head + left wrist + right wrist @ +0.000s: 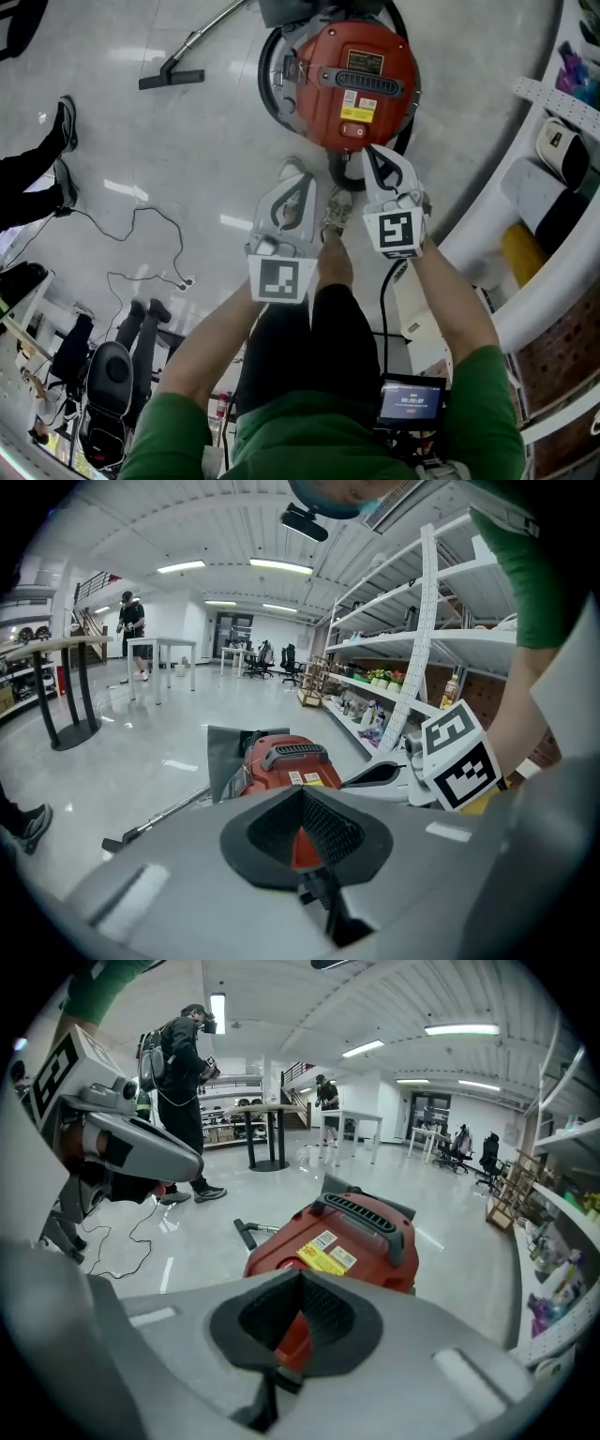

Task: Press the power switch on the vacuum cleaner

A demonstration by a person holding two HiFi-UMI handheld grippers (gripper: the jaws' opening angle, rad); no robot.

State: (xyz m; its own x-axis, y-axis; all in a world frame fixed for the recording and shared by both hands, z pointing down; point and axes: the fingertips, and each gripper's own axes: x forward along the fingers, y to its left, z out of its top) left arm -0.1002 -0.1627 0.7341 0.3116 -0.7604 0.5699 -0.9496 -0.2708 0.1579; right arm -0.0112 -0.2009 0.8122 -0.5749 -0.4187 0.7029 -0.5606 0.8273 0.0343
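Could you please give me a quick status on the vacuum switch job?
Left tool shut, empty, hanging back. Right tool shut, tip at the red switch on the vacuum cleaner, contact unclear. Nothing between them.

Floor [187,141]: we saw pale, glossy ground that reflected the lights.
Cable [187,281]: we saw a thin black line looping loosely across the floor at the left.
Shoes [64,122]: we saw a bystander's dark pair at the left edge.
Shelves [412,667]: we saw white racks along the right wall, with bottles [375,719] on a low level.
Bystander [183,1063]: we saw a person in dark clothes with a backpack, standing beside a high table [267,1110].
Chairs [459,1143]: we saw office chairs far back by the desks.
Lights [459,1029]: we saw long strips lit on the ceiling.
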